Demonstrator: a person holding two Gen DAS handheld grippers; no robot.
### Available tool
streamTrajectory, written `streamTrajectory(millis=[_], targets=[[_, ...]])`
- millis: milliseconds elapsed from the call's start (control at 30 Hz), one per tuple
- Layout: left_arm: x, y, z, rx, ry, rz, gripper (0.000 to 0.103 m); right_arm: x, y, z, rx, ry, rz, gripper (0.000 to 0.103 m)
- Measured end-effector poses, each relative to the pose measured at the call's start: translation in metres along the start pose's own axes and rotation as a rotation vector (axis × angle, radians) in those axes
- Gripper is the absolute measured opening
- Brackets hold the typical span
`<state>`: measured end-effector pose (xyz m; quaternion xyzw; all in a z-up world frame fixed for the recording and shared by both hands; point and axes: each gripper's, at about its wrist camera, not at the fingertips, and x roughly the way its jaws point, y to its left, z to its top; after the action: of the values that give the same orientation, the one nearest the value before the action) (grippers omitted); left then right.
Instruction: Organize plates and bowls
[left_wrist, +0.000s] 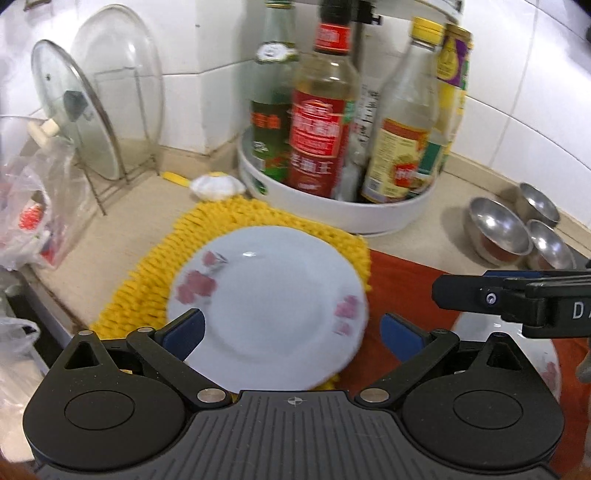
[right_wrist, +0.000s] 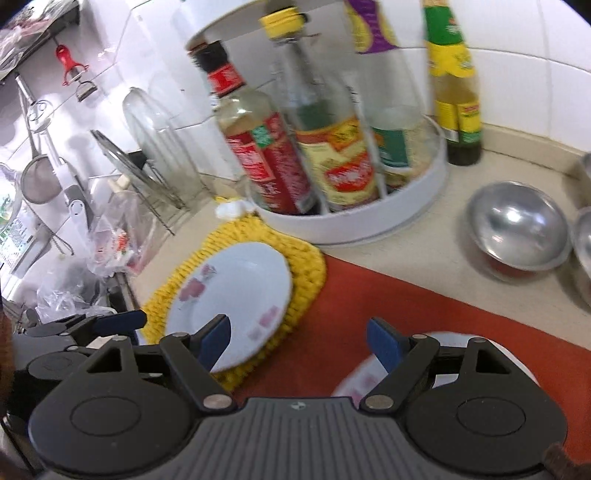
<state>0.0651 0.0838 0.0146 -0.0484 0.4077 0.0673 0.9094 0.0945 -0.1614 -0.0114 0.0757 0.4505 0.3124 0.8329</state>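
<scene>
Left gripper (left_wrist: 291, 332): tilting steeply downward, jaws standing wide apart, pads pressing on nothing.
Right gripper (right_wrist: 299, 343): angling downward likewise, jaws spread wide and empty, sitting just beside the left.

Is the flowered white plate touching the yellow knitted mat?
Touching. The right wrist view shows the plate lying flat on the yellow mat, whose fringe shows all around its rim.

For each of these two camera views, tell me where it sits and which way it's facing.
Left wrist: on the left gripper, angled down at the flowered plate on the yellow mat; the right gripper shows at the edge.
Right wrist: on the right gripper, angled down over the red cloth; the left gripper shows.
Shared: plate, mat, bottle turntable, steel bowls.
</scene>
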Motion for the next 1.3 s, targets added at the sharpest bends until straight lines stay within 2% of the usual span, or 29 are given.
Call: streamTrajectory(millis=[400,767,1300], targets=[[0.018,0.039,0.008,0.018,0.012,0.027,0.102,0.043,0.041,0.016,-0.017,0.016,0.001,0.078],[0.047,0.051,0.012,0.056,0.058,0.008,0.103,0.066,0.049,0.019,0.005,0.033,-0.089,0.078],[0.076,0.061,0.014,0.082,0.114,-0.015,0.103,0.1,0.05,0.014,0.053,0.116,-0.108,0.078]])
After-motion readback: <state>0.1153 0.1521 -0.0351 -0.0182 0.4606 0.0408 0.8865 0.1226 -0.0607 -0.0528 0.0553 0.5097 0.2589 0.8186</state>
